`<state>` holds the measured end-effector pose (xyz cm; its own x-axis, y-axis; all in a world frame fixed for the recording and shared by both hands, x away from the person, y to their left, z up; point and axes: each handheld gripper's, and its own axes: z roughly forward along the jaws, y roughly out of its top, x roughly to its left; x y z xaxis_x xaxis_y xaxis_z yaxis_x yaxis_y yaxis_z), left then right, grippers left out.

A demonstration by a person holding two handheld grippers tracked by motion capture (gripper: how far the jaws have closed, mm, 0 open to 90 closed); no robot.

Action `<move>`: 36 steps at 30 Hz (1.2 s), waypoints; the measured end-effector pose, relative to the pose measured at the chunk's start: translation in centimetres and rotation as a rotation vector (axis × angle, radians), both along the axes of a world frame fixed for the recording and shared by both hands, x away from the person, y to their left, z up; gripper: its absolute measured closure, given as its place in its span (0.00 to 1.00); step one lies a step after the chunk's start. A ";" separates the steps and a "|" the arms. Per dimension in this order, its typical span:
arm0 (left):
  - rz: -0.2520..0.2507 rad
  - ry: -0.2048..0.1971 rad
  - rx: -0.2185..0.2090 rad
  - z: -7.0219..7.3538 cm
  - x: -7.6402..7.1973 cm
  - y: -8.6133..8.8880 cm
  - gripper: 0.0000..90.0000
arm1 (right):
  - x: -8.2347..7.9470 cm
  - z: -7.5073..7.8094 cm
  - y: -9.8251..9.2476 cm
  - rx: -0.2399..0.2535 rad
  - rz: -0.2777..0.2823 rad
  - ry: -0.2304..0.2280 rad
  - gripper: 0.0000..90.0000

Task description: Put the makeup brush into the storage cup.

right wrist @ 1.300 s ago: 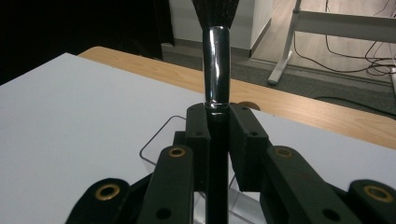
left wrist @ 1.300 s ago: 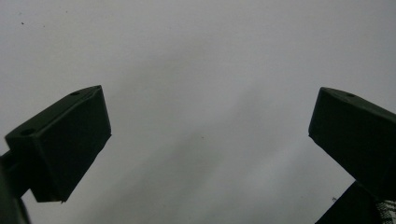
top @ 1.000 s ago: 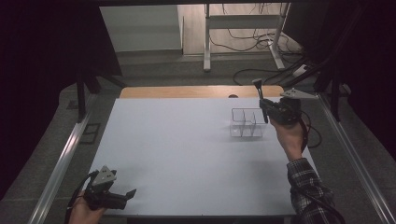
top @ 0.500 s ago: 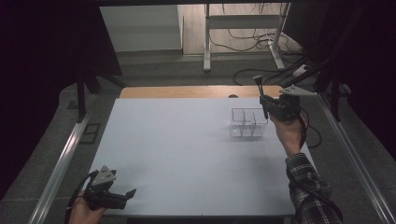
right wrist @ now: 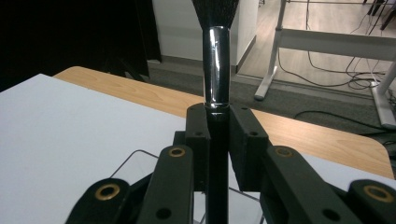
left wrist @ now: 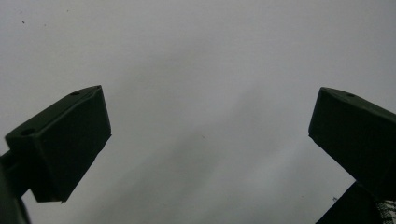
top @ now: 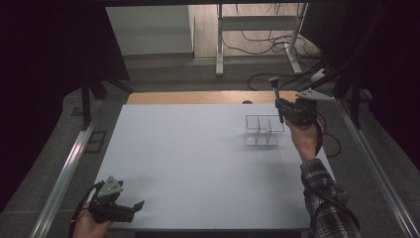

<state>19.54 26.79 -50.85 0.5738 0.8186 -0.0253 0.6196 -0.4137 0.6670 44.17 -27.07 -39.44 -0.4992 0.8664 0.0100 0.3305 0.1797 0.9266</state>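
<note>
My left gripper [top: 130, 207] rests at the near left corner of the white table [top: 188, 163]; in the left gripper view its jaws stand wide apart over bare surface, nothing between them. Farther out, on the right, my right gripper [top: 280, 110] is clamped on a makeup brush [right wrist: 217, 70], jaws pressed on the black handle just below the chrome ferrule. Brush upright, dark bristles at the top. It is held just above the right end of a clear divided organizer [top: 263, 130], which stands on the table near the far right. Beyond it, the wooden table edge [top: 198, 97] and floor cables [top: 257, 47].
</note>
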 end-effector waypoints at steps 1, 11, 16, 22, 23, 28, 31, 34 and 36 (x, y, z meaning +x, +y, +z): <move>0.000 0.000 0.000 0.0 0.0 0.0 0.00 | 0.1 0.0 0.0 0.000 -0.002 -0.004 0.87; 0.000 0.001 0.001 0.0 0.0 0.0 0.00 | 0.6 -0.3 -0.2 -0.007 -0.009 -0.024 0.87; 0.000 0.002 0.002 0.0 0.0 0.0 0.00 | 0.9 -0.4 -0.3 -0.011 -0.015 -0.026 0.87; -0.001 0.002 0.003 0.0 0.0 0.0 0.00 | 1.4 -0.7 -0.2 -0.011 -0.022 -0.035 0.87; -0.001 0.001 0.002 0.0 0.0 0.0 0.00 | 1.5 -0.7 -0.2 -0.013 -0.020 -0.035 0.87; 0.000 0.001 -0.002 0.0 0.0 0.0 0.00 | 2.0 -1.1 0.0 -0.017 -0.021 -0.041 0.87; 0.000 0.000 -0.002 0.0 0.0 0.0 0.00 | 2.2 -1.3 0.0 -0.016 -0.016 -0.035 0.87; 0.000 0.001 -0.002 0.0 0.0 0.0 0.00 | 2.2 -1.6 -0.1 -0.014 -0.016 -0.032 0.87; 0.000 0.000 -0.002 0.0 0.0 0.0 0.00 | 2.2 -1.9 -0.1 -0.013 -0.017 -0.031 0.87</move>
